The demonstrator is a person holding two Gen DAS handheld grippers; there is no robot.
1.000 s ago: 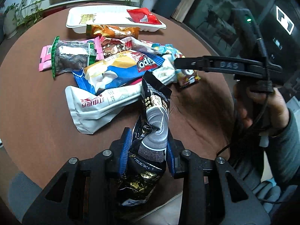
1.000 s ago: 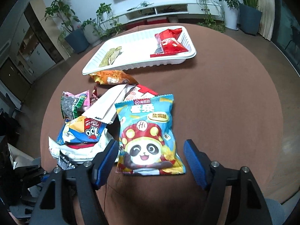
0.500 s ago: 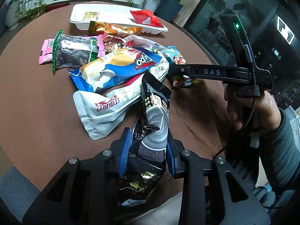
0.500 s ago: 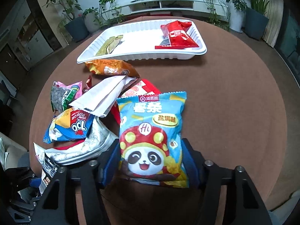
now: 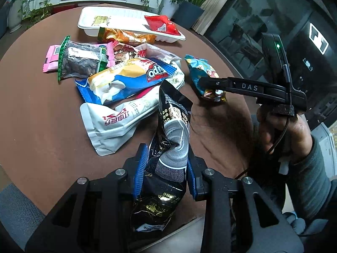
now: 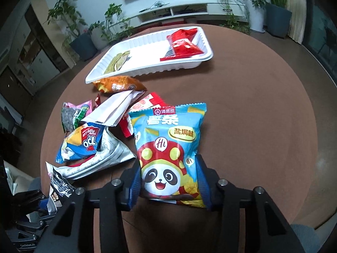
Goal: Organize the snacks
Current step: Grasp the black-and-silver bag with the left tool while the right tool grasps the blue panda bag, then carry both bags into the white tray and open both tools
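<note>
The left gripper (image 5: pixel 166 168) is clenched on a black snack bag (image 5: pixel 168 147) at the bottom centre of its view. The right gripper (image 6: pixel 169 181) is closing, its blue pads on both sides of a blue panda bag (image 6: pixel 168 151) low in the frame. A heap of snack packets (image 5: pixel 126 78) lies mid-frame on the brown table (image 6: pixel 263 116); the white tray (image 6: pixel 147 63), upper centre, holds a red packet (image 6: pixel 182 44) and a yellow-green one (image 6: pixel 118 62)
</note>
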